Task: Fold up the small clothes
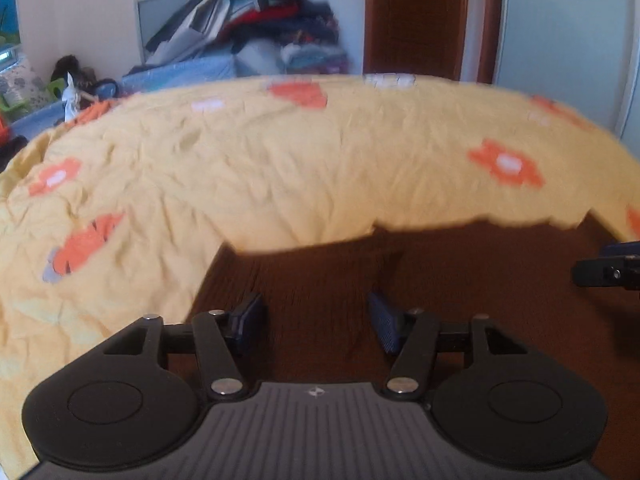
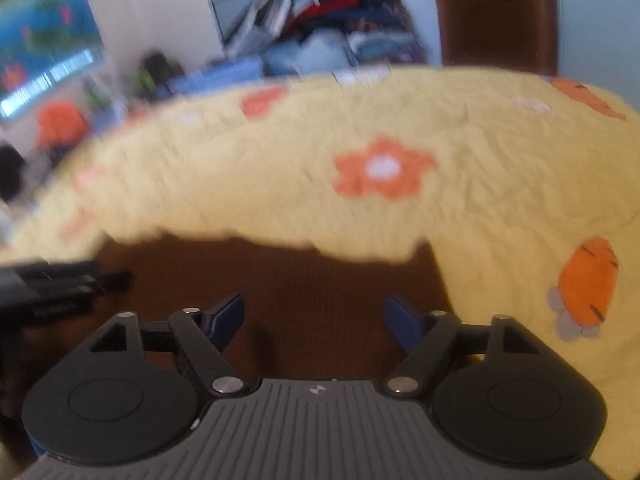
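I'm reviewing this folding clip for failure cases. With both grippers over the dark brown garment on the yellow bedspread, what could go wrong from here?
1. Both the left gripper and right gripper are open with only the brown garment beneath; a deep pinch might also catch the yellow bedspread.
2. Both views are blurred, so an edge grab may miss.
3. The grippers sit close together and could bump.

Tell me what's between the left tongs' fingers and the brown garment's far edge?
Nothing but bare brown garment ahead of the open left tongs, up to its edge on the yellow bedspread. The left wrist view shows it.
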Motion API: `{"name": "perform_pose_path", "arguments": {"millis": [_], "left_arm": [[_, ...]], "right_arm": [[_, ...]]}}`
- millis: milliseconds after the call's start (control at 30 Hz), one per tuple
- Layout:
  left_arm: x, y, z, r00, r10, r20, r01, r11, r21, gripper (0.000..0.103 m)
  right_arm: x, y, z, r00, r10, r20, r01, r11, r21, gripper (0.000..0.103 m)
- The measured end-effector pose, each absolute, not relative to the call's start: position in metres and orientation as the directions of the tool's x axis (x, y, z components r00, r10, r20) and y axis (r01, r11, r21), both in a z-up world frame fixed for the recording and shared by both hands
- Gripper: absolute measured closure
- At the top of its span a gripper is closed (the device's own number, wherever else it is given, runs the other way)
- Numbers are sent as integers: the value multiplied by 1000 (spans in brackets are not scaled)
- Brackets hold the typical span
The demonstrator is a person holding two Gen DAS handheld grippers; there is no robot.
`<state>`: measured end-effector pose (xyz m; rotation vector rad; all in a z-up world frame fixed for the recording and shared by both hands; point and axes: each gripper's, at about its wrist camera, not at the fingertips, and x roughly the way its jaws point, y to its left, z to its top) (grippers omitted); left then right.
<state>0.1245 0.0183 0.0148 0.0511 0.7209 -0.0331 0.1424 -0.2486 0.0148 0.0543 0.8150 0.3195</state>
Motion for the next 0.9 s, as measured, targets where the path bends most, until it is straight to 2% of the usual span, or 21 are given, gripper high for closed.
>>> {"name": "perform_pose_path", "arguments": {"millis": [67,100,133,267,333,400,467,567,600,633,900], "left_arm": [[124,30,10,757,-46,-652,46,999,-17,32],[124,33,10,757,-56,-651,47,998,-31,32],[123,32,9,759,-53,-649,48,999,-25,32],[122,26,8,765,-28,-644,36,999,-1,31],[121,27,8,767,-33,-641,33,999,-11,31],[121,28,8,768,-34,-640,33,999,-12,31],[121,28,7,767,-34,-640,34,999,-12,31],[120,28,8,768,-42,-639,37,999,-21,30],[120,29,7,768,-47,-639,40,999,-26,28],[120,29,7,768,-50,-639,41,999,-29,28],[121,29,7,769,-46,-638,41,999,-23,28]], "right_arm": [[133,-256,0,712,267,-649,-292,954,72,16],[130,-264,1,715,286,-638,-291,951,100,17],[130,-269,2,714,293,-636,-278,952,127,17],[130,-258,8,701,256,-665,-282,957,71,16],[132,-256,21,697,242,-675,-223,968,117,15],[126,-252,34,703,284,-652,-229,958,171,8],[120,-237,39,702,293,-650,-277,952,130,1],[124,-224,16,659,225,-718,-292,956,30,0],[124,-226,3,680,202,-705,-287,958,-2,0],[119,-230,-3,713,226,-664,-304,953,-2,0],[112,-230,13,709,187,-680,-237,971,19,0]]}}
